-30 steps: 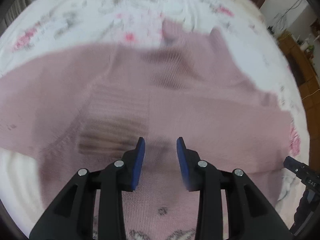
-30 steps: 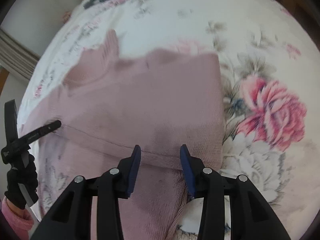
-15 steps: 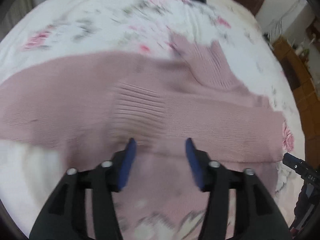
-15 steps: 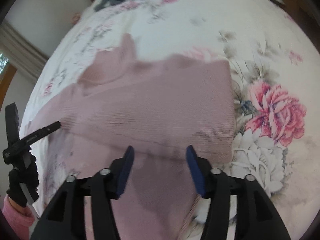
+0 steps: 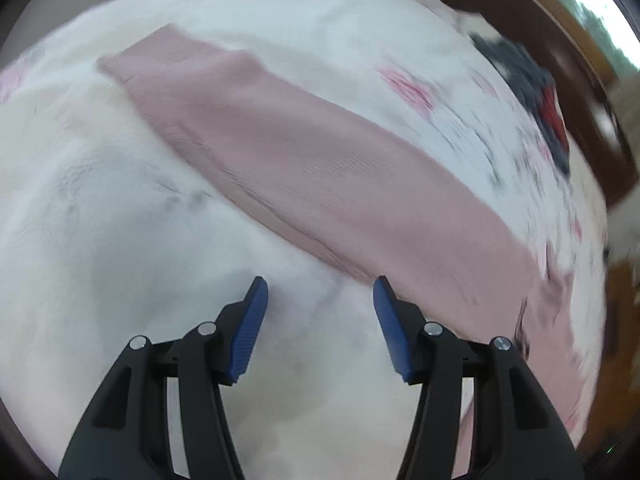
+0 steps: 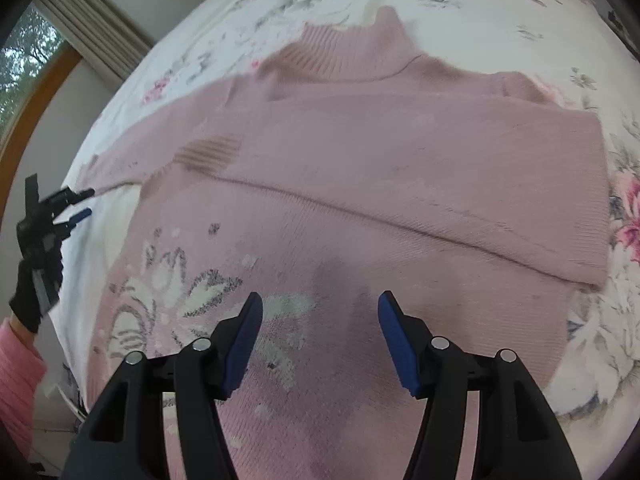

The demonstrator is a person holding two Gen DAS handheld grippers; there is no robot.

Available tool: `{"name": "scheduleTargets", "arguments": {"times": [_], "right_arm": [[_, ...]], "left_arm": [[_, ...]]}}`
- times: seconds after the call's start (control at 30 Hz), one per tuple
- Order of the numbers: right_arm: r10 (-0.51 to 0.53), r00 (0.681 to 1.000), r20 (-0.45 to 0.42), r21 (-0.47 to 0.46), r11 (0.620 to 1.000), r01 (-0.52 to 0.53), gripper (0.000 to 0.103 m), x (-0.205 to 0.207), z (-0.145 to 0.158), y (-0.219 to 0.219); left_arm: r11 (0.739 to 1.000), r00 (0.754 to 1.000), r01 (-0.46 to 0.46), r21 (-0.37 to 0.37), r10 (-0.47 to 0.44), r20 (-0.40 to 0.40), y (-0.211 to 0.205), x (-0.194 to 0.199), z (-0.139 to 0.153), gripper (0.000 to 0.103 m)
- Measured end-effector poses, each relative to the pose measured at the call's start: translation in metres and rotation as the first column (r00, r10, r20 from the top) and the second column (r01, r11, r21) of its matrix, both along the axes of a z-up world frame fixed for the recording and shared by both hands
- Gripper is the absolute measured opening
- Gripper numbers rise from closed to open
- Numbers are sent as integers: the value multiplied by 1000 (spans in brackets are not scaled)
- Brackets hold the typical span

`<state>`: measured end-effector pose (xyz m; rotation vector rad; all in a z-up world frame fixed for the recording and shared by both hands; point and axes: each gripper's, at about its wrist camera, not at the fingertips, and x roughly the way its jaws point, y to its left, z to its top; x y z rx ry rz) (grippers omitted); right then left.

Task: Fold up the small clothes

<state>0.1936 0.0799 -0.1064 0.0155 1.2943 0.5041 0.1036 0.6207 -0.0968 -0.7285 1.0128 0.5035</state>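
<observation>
**Both grippers empty over a pink sweater on the bed**

The left gripper (image 5: 318, 296) has its jaws spread wide with nothing between them; bare white bedspread (image 5: 120, 240) lies under and ahead of them. A long pink sleeve (image 5: 320, 168) runs slantwise beyond the jaws, from far ahead on the left down past the right jaw, near that jaw's tip but apart from it. The view is blurred, so finer detail is lost. Dark clothes (image 5: 536, 92) sit far ahead on the right.

The right gripper (image 6: 320, 312) is also spread wide and holds nothing. The sweater (image 6: 360, 200) lies flat directly beneath and ahead of its jaws, collar (image 6: 352, 52) farthest ahead. One sleeve is folded across the chest, its ribbed cuff (image 6: 208, 156) ahead of the left jaw. A pale knitted pattern (image 6: 180, 292) lies just left of the jaws. Far left, a gloved hand (image 6: 36, 284) holds the other gripper off the sweater's edge.
</observation>
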Motion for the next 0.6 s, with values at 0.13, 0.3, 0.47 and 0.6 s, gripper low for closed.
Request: {"name": "scheduleTargets", "arguments": {"times": [0.13, 0.3, 0.47, 0.6], "right_arm": [[-11, 1000, -20, -9, 1000, 11, 61, 2, -11, 3], [-24, 999, -23, -38, 999, 24, 61, 3, -22, 0], [-34, 999, -31, -40, 999, 32, 61, 4, -30, 0], [-27, 999, -25, -45, 999, 26, 61, 3, -29, 1]], "left_arm": [[995, 993, -80, -63, 85, 84, 24, 6, -9, 54], [985, 979, -138, -104, 151, 135, 35, 22, -16, 53], [989, 983, -129, -71, 137, 125, 44, 28, -15, 29], [992, 982, -112, -53, 119, 145, 48, 26, -9, 12]]}}
